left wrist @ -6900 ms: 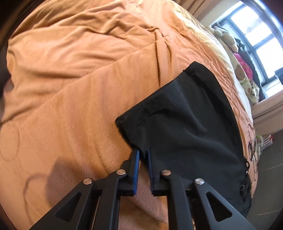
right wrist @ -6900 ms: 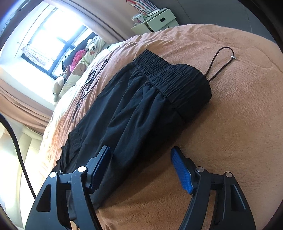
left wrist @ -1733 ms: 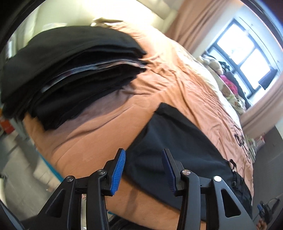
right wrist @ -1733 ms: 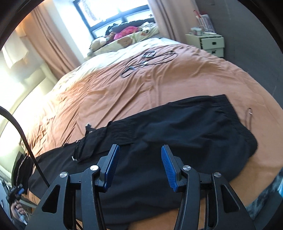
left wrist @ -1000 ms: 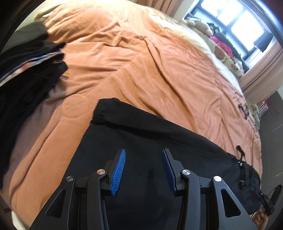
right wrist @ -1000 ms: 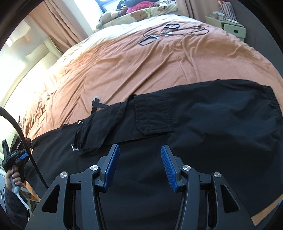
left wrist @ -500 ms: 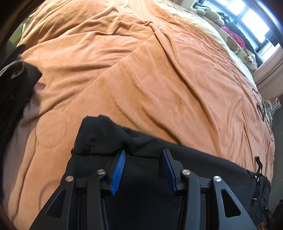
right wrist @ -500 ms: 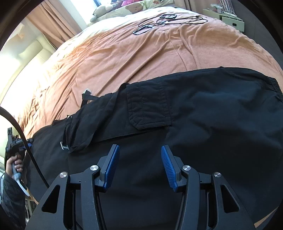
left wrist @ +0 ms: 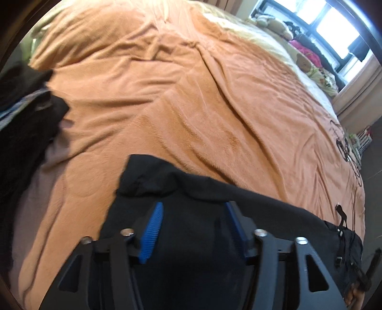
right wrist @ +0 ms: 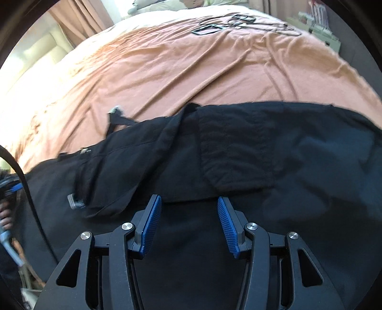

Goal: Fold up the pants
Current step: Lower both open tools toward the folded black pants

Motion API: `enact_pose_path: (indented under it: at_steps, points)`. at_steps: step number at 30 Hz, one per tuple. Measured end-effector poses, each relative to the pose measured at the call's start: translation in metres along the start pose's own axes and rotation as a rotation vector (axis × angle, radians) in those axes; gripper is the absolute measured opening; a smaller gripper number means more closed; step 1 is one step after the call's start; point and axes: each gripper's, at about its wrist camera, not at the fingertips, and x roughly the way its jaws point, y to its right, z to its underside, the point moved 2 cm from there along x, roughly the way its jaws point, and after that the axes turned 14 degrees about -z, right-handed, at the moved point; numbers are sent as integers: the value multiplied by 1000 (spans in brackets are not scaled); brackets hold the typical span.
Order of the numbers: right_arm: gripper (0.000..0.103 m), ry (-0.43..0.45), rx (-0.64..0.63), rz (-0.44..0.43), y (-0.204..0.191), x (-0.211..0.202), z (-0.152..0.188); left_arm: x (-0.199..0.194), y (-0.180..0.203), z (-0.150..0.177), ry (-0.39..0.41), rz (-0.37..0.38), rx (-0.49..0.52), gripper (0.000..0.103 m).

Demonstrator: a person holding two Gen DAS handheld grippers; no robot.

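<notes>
Black cargo pants (left wrist: 262, 209) lie stretched across an orange blanket (left wrist: 191, 100). In the left wrist view my left gripper (left wrist: 193, 206) hangs low over their leg end, just short of the rumpled hem (left wrist: 148, 171). Its jaws are opening, and the blue pads (left wrist: 152, 229) stand apart above the cloth without pinching it. In the right wrist view the pants (right wrist: 310, 167) fill the lower half. My right gripper (right wrist: 188, 199) is open just below the cargo pocket (right wrist: 234, 152), with flat cloth under the gap. Straps and a buckle (right wrist: 75, 201) lie left of the pocket.
A pile of dark folded clothes (left wrist: 21, 114) sits at the blanket's left edge. Black cables and frames (right wrist: 229, 22) lie far back on the bed. A white cabinet (right wrist: 322, 31) stands beyond. A person's hand (right wrist: 6, 219) shows at the left edge.
The left jaws have spread wider over the leg end. The right gripper has come closer to the pants, so the cargo pocket looks larger and nearer.
</notes>
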Motion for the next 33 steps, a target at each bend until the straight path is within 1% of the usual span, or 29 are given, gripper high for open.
enact_pose_path:
  at_steps: [1, 5, 9, 15, 24, 26, 30, 33]
  points:
    - [47, 1, 3, 3, -1, 3, -1, -7, -6, 3, 12, -1, -9, 65]
    - [47, 5, -3, 24, -7, 3, -1, -28, -30, 15, 31, 15, -51, 65]
    - [47, 37, 4, -30, -11, -18, 7, -50, -44, 31, 52, 25, -54, 65]
    - [47, 70, -23, -45, -21, -48, 29, -73, -66, 55, 76, 54, -73, 65]
    - [47, 108, -15, -61, -29, -81, 61, -96, -92, 86, 104, 56, -76, 65]
    - [48, 115, -15, -66, -31, -88, 68, -97, -98, 93, 105, 75, -76, 65]
    - [47, 129, -10, -72, -34, -99, 85, -93, -103, 99, 99, 57, -68, 65]
    - [48, 132, -4, -77, -38, -104, 97, -96, -103, 99, 116, 85, -66, 64]
